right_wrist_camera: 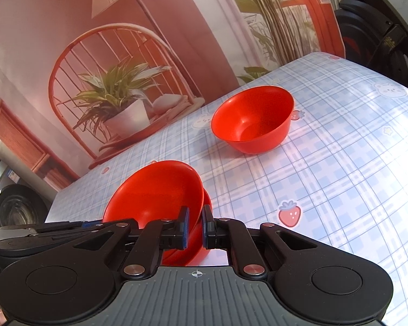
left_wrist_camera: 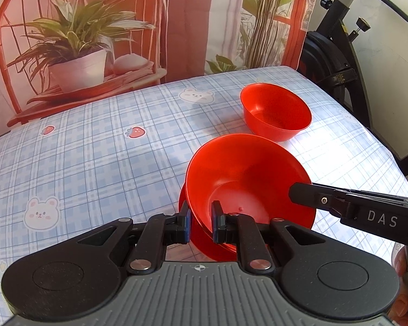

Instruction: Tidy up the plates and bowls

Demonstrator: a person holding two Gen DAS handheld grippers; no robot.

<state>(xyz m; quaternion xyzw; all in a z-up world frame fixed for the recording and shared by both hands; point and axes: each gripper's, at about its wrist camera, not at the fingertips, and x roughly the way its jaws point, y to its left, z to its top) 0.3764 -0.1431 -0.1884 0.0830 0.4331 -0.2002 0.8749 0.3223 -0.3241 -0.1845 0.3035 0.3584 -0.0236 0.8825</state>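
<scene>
Your left gripper (left_wrist_camera: 201, 224) has its jaws clenched on the rim of the near bowl (left_wrist_camera: 247, 179), which sits tilted in a second bowl or plate (left_wrist_camera: 204, 247) underneath. Your right gripper (right_wrist_camera: 195, 226) pinches the same rim from the other side. One nesting looks nearly done; the far bowl (left_wrist_camera: 276, 111) waits alone toward the bench's (left_wrist_camera: 95, 141) far right corner.

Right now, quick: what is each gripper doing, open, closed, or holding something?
Left gripper: closed on the rim of the near red bowl.
Right gripper: closed on the same bowl's rim, opposite side.
</scene>
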